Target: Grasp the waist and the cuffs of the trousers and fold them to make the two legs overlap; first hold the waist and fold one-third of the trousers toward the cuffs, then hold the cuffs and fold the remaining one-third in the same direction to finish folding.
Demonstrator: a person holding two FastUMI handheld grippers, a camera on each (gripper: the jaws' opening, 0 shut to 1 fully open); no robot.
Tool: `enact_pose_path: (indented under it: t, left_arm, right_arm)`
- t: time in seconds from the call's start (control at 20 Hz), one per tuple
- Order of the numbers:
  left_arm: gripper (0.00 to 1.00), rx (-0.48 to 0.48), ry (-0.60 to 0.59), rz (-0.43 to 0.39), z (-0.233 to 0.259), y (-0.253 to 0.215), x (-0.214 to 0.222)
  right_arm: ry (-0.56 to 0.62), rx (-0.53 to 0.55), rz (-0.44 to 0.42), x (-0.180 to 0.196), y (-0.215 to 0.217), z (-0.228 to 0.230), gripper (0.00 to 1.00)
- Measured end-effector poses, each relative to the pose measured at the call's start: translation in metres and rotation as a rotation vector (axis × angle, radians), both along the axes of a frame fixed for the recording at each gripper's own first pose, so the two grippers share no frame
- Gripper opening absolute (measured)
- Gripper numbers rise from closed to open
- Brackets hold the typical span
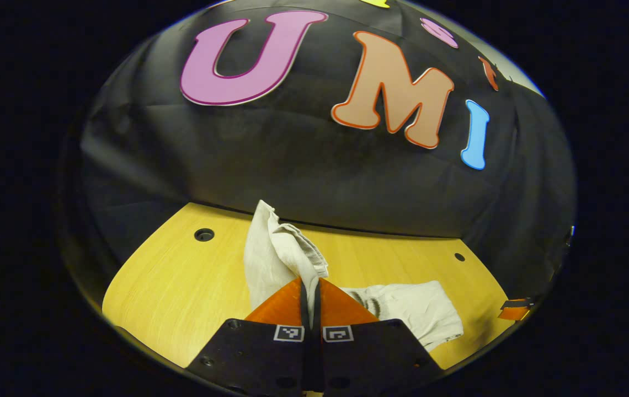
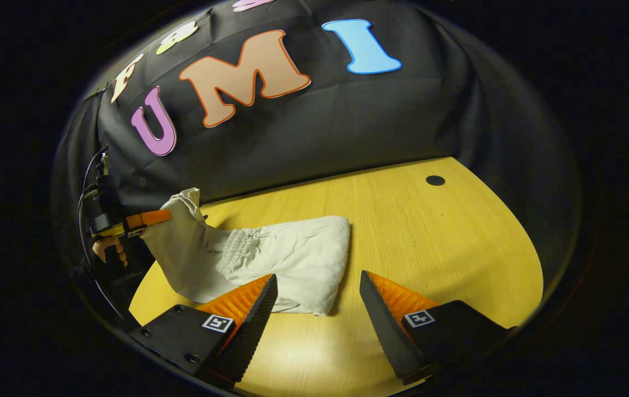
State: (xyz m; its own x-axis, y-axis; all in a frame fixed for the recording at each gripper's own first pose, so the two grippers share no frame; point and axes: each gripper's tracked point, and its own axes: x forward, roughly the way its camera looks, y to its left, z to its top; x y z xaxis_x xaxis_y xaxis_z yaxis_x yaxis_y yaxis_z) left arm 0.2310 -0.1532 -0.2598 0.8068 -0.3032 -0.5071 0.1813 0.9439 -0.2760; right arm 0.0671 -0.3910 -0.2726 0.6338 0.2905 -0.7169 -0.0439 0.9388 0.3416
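The off-white trousers [image 2: 292, 259] lie partly folded on the yellow wooden table [image 2: 436, 248], with the elastic waist [image 2: 237, 245] lying on top of the legs. My left gripper [image 1: 310, 282] is shut on one end of the trousers [image 1: 276, 253] and holds it up off the table, so the cloth rises in a bunch above its fingers. In the right gripper view, the left gripper [image 2: 149, 218] hangs at the far left with cloth draping from it. My right gripper [image 2: 318, 277] stands open just in front of the folded edge, touching nothing.
The black booth wall rises right behind the table's far edge. Small round holes [image 2: 435, 180] [image 1: 204, 235] sit in the tabletop near that edge. A hand [image 2: 107, 251] holds the left gripper at the left. Bare tabletop stretches to the right of the trousers.
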Motion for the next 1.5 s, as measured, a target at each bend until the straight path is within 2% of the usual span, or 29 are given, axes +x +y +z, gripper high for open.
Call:
enact_pose_path:
  t: [0.45, 0.85, 1.0, 1.15, 1.35, 1.5]
  left_arm:
    - [0.00, -0.028, -0.035, -0.164, 0.029, -0.107, -0.008]
    - [0.00, -0.017, -0.016, -0.315, 0.021, -0.204, -0.029]
    - [0.00, -0.022, 0.007, -0.352, 0.005, -0.234, -0.039]
    - [0.00, 0.019, 0.039, -0.388, -0.022, -0.254, -0.055]
    - [0.00, 0.063, 0.104, -0.435, -0.066, -0.268, -0.086]
    - [0.00, 0.113, 0.095, -0.428, -0.084, -0.266, -0.099]
  right_arm:
    - [-0.005, -0.012, -0.077, -0.023, -0.048, 0.005, 0.96]
    - [-0.013, -0.029, -0.135, -0.042, -0.087, 0.014, 0.96]
    - [-0.009, -0.041, -0.165, -0.051, -0.105, 0.015, 0.96]
    - [-0.005, -0.056, -0.190, -0.062, -0.122, 0.016, 0.96]
    - [-0.006, -0.066, -0.199, -0.071, -0.135, 0.017, 0.96]
    - [-0.012, -0.071, -0.185, -0.074, -0.138, 0.019, 0.96]
